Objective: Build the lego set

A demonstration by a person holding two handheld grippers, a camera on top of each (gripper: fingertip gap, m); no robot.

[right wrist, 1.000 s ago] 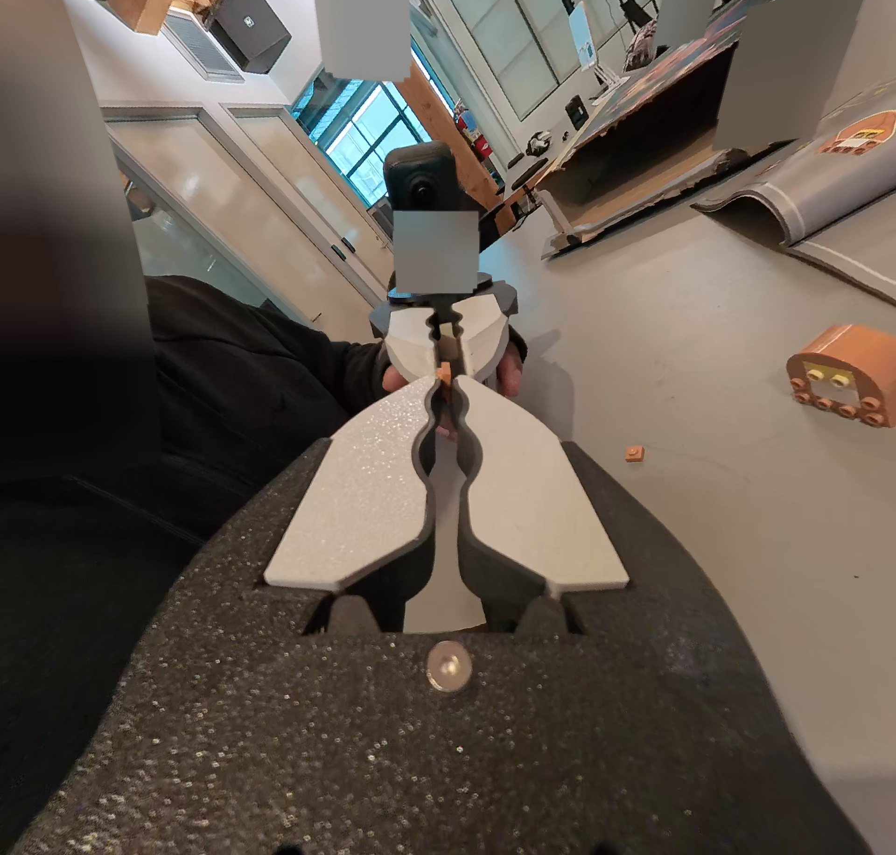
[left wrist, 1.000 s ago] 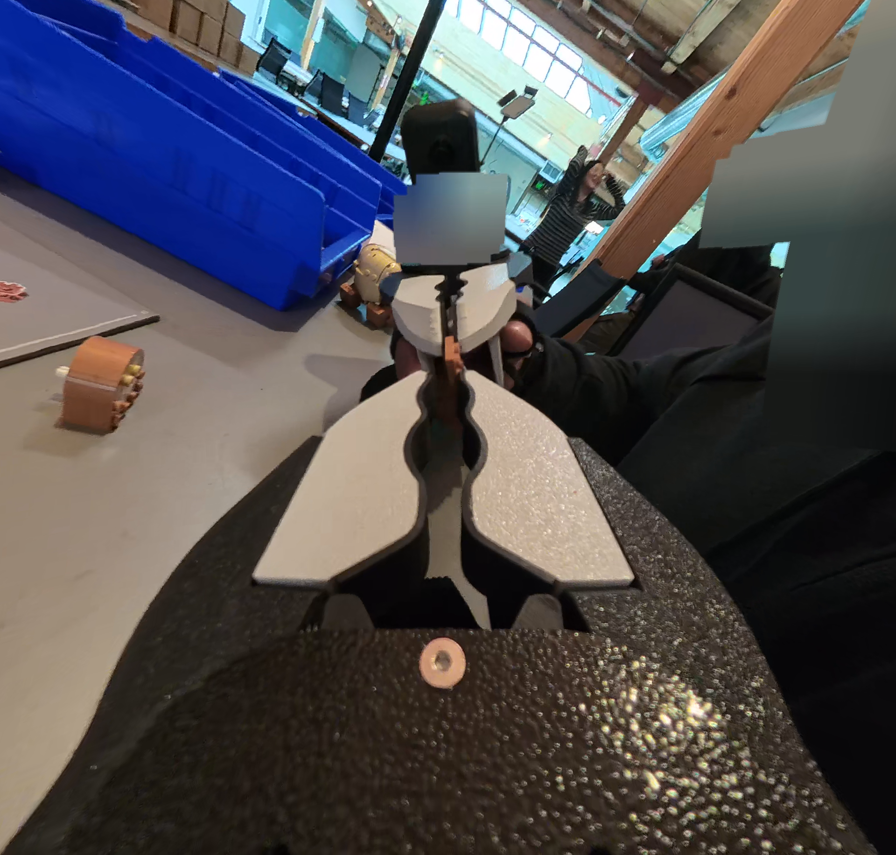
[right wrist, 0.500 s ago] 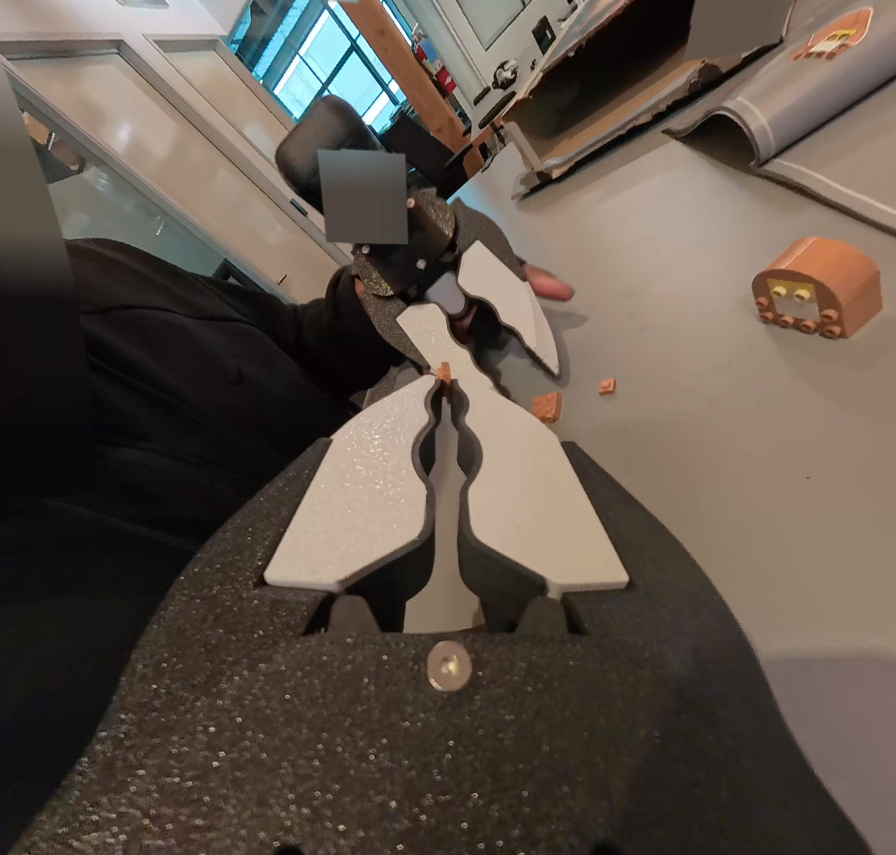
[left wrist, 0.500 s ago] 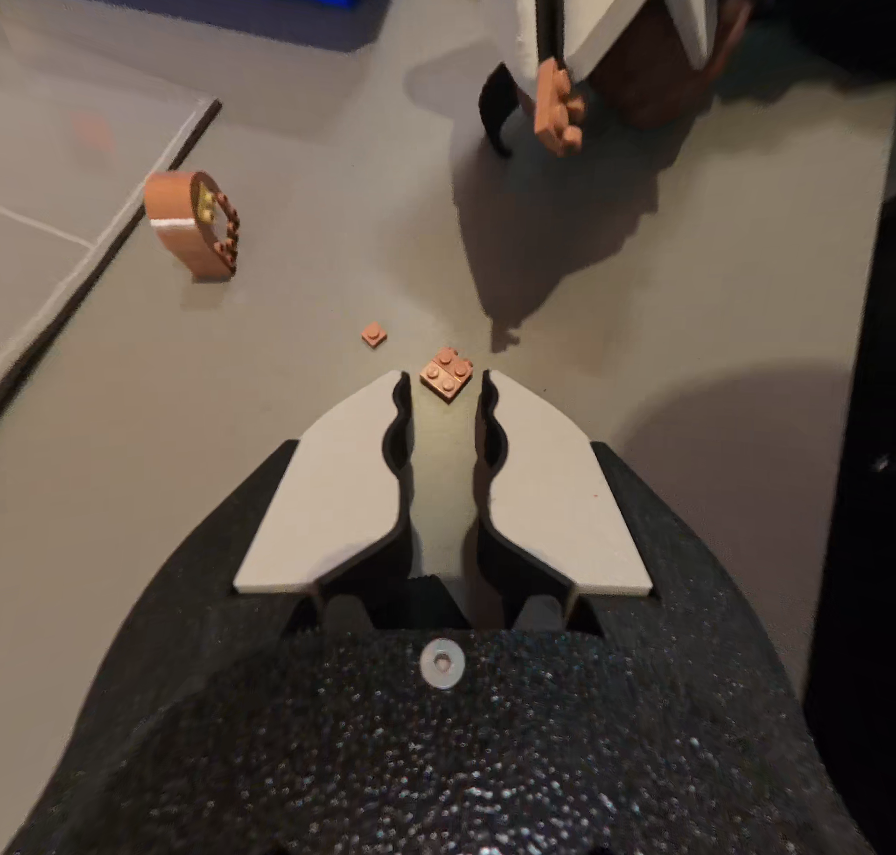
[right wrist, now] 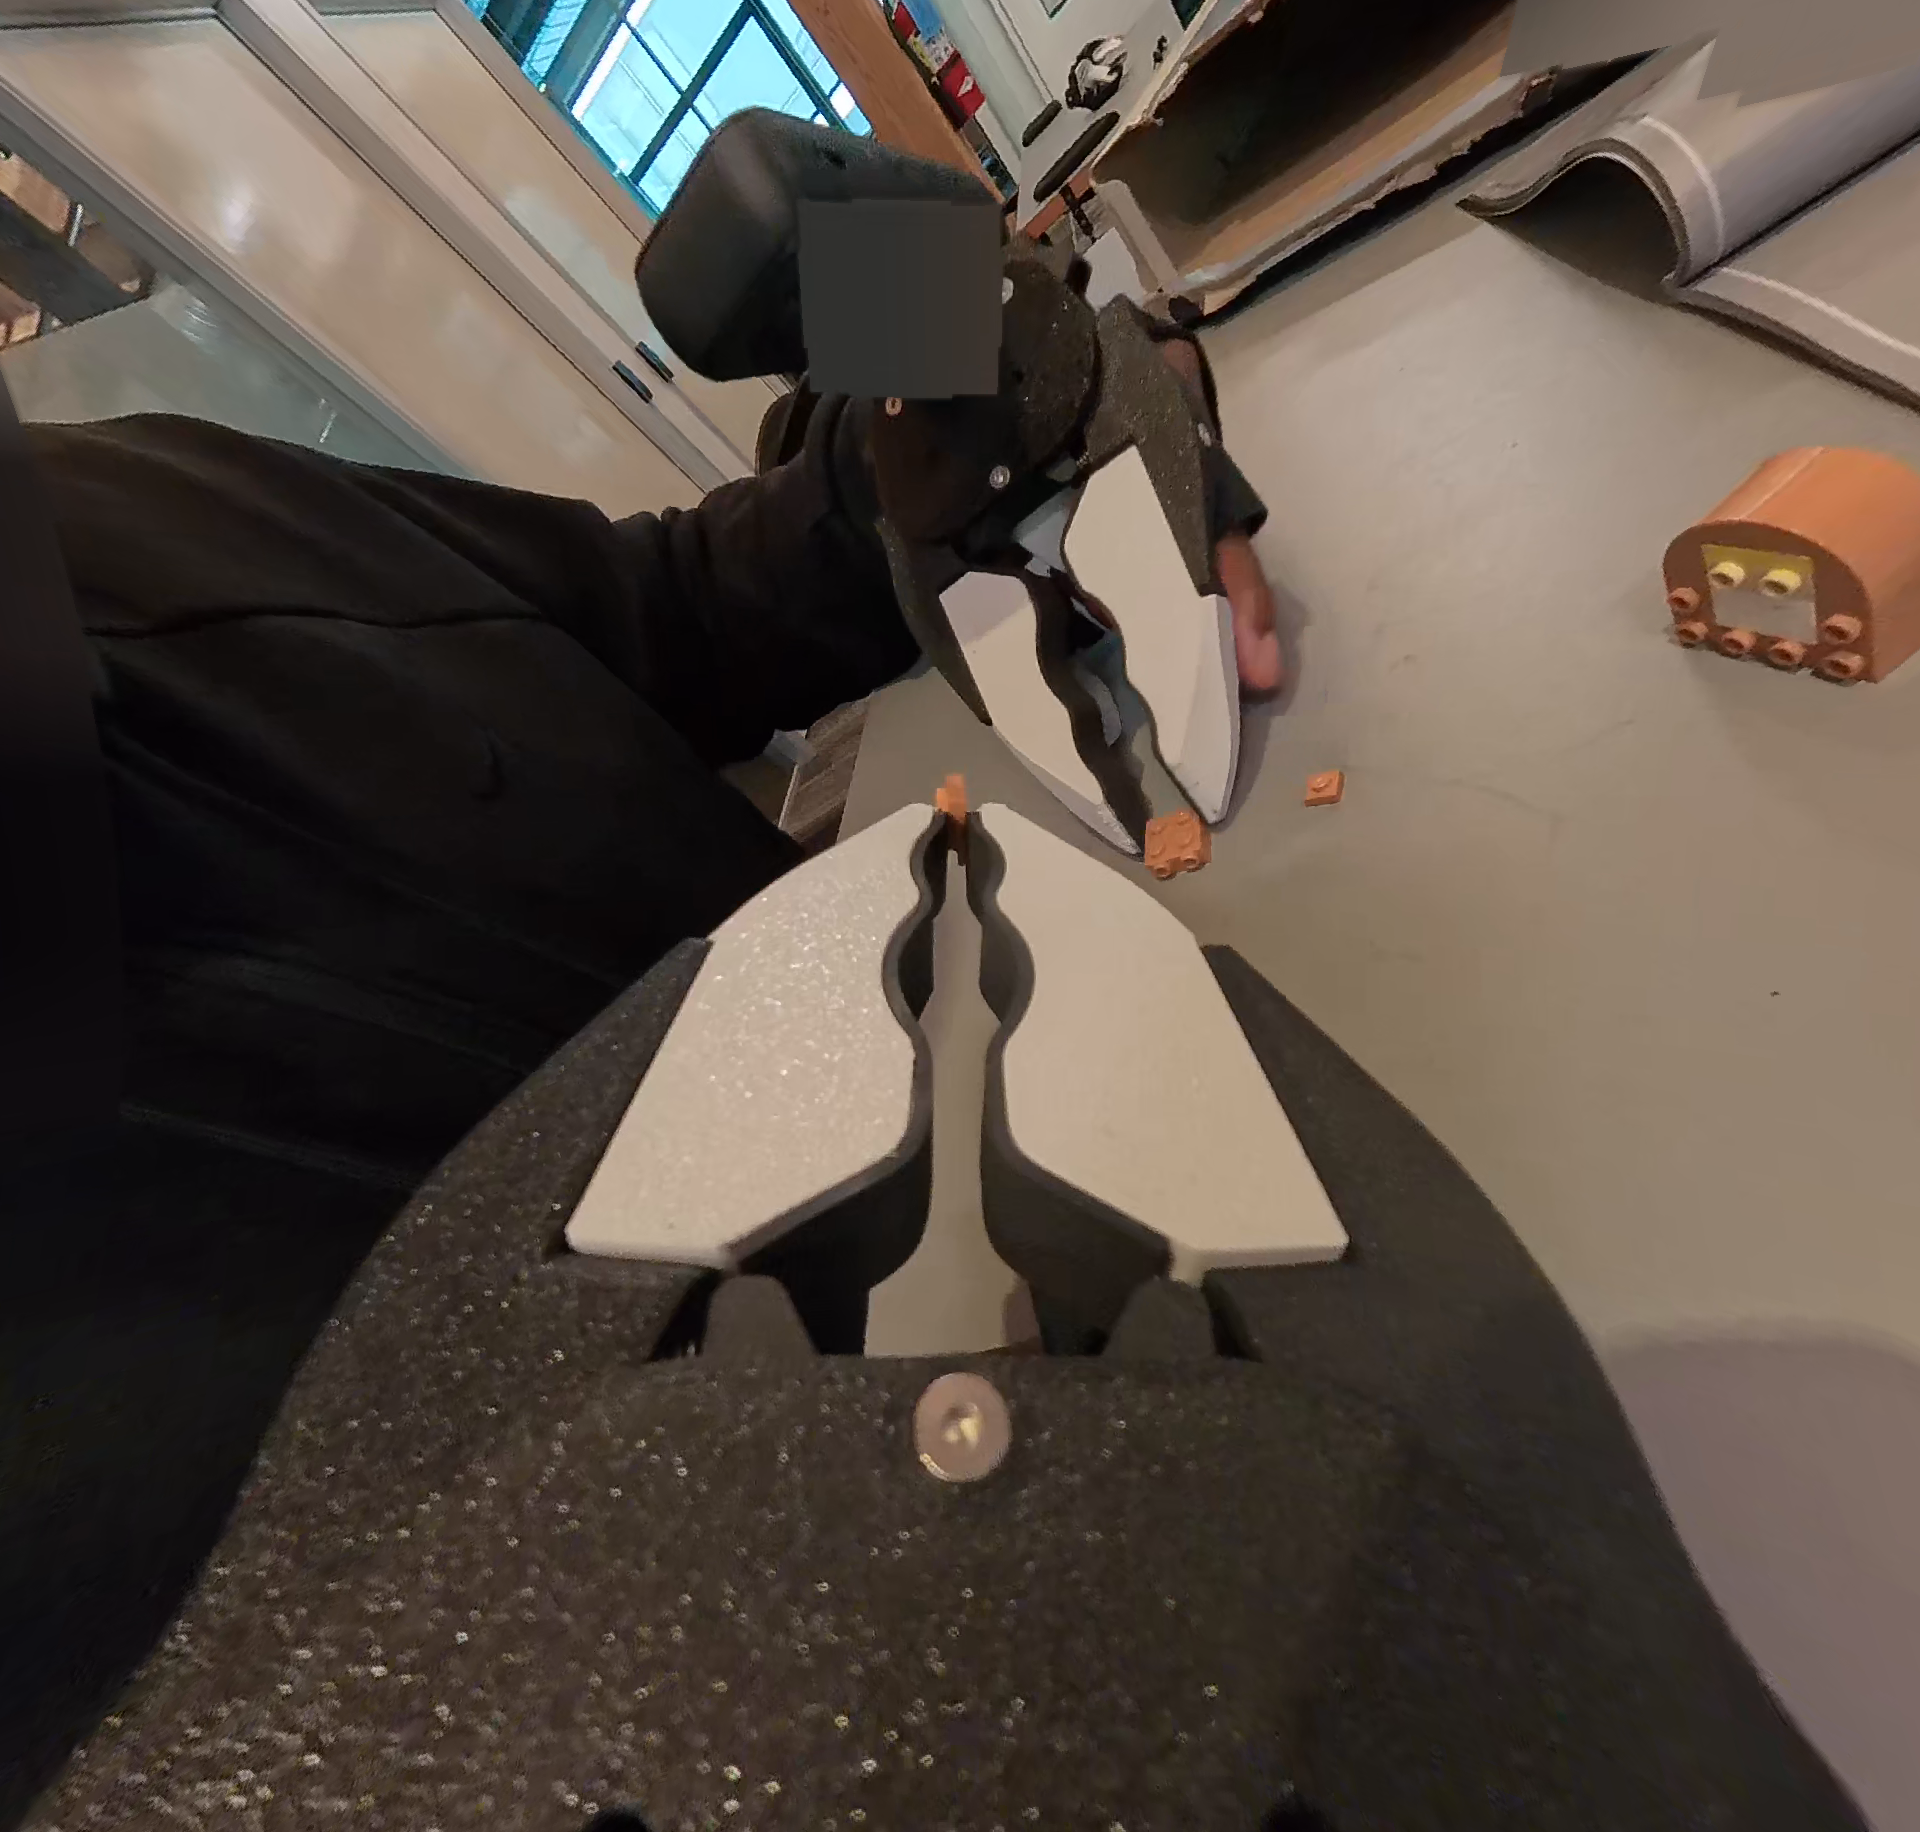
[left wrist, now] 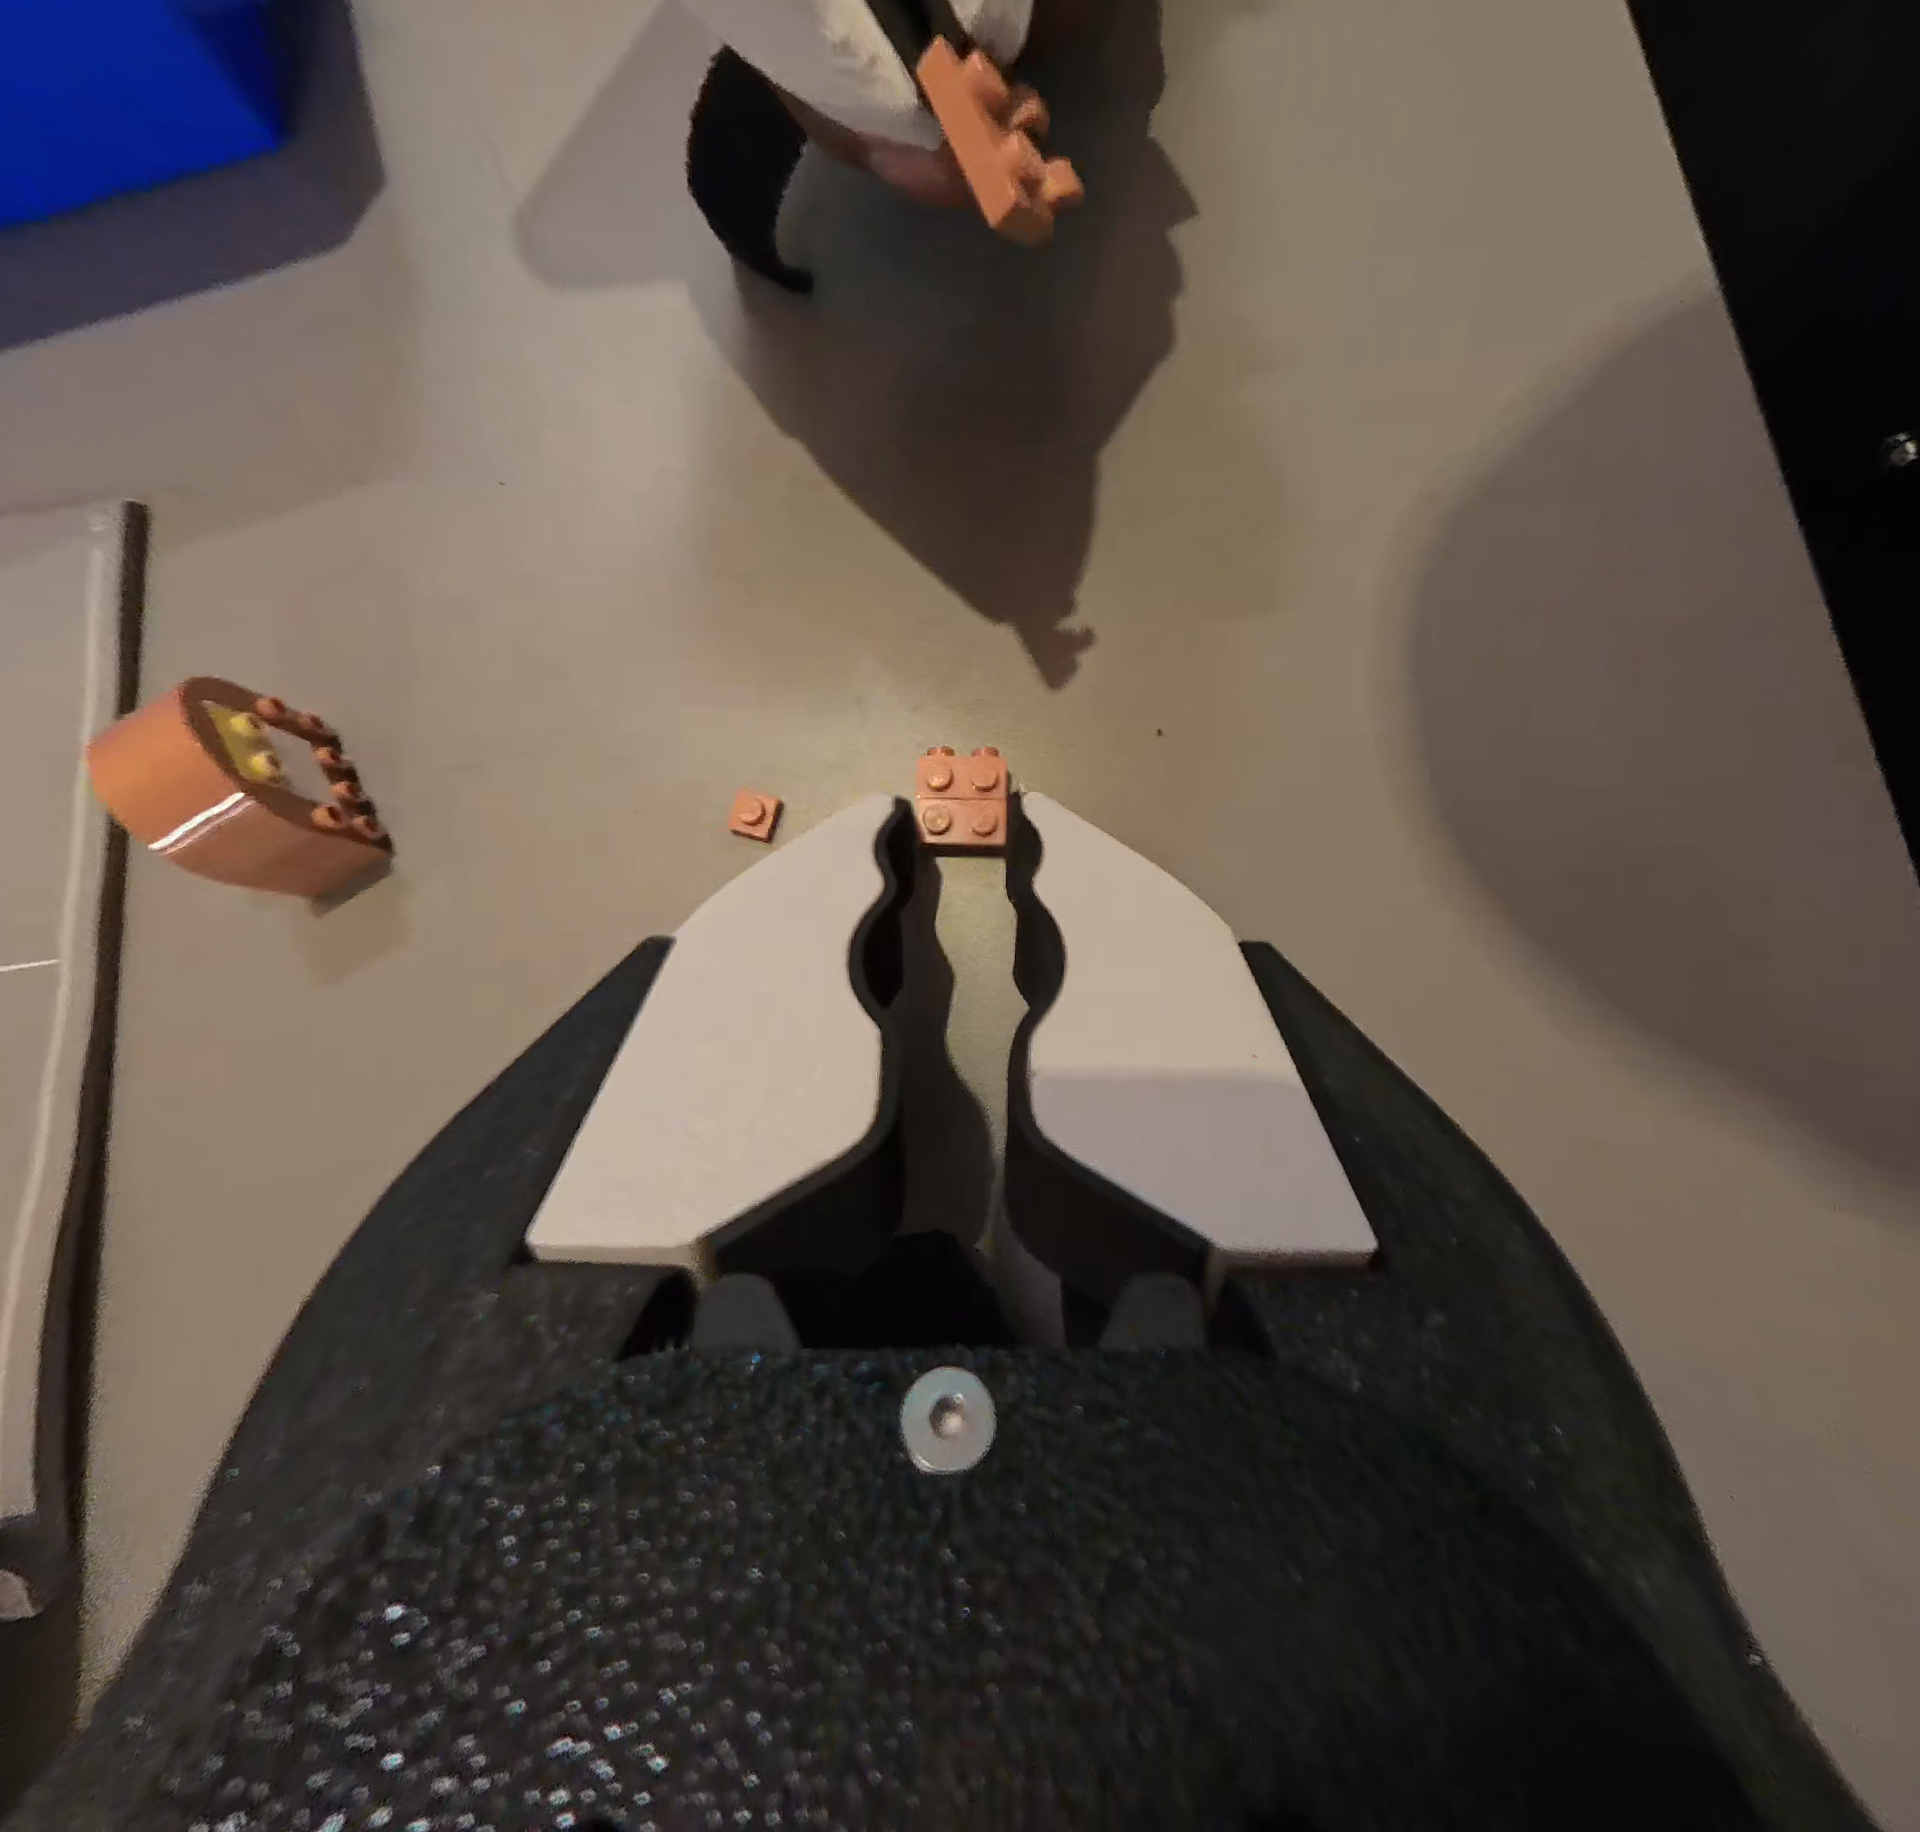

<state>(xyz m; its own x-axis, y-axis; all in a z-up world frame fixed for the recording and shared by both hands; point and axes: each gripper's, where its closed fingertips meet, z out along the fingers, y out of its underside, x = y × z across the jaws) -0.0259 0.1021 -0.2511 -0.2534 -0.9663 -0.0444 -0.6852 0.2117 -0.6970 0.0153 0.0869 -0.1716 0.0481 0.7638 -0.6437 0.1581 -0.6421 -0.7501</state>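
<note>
My left gripper (left wrist: 961,806) points down at the grey table (left wrist: 1299,639). Its pads press on both sides of a small brown two-by-two brick (left wrist: 963,808), which rests on the table. The right wrist view shows the same brick (right wrist: 1176,844) at that gripper's tips. My right gripper (right wrist: 961,814) is shut on a thin brown studded plate (right wrist: 951,803) and holds it above the table. That plate (left wrist: 1003,156) shows at the top of the left wrist view. A tiny brown one-stud plate (left wrist: 755,812) lies just left of my left fingertips.
A brown arched brick with yellow studs (left wrist: 239,795) lies to the left and also shows in the right wrist view (right wrist: 1797,577). A blue bin (left wrist: 125,47) stands far left. A grey mat edge (left wrist: 62,951) runs along the left. An open booklet (right wrist: 1714,182) lies beyond. Tip to tip, the grippers are about 9 centimetres apart.
A second ago both grippers met tip to tip on a brown piece. My left gripper then swung down to the table, opened over the two-by-two brick and closed on it. The right kept its plate.
</note>
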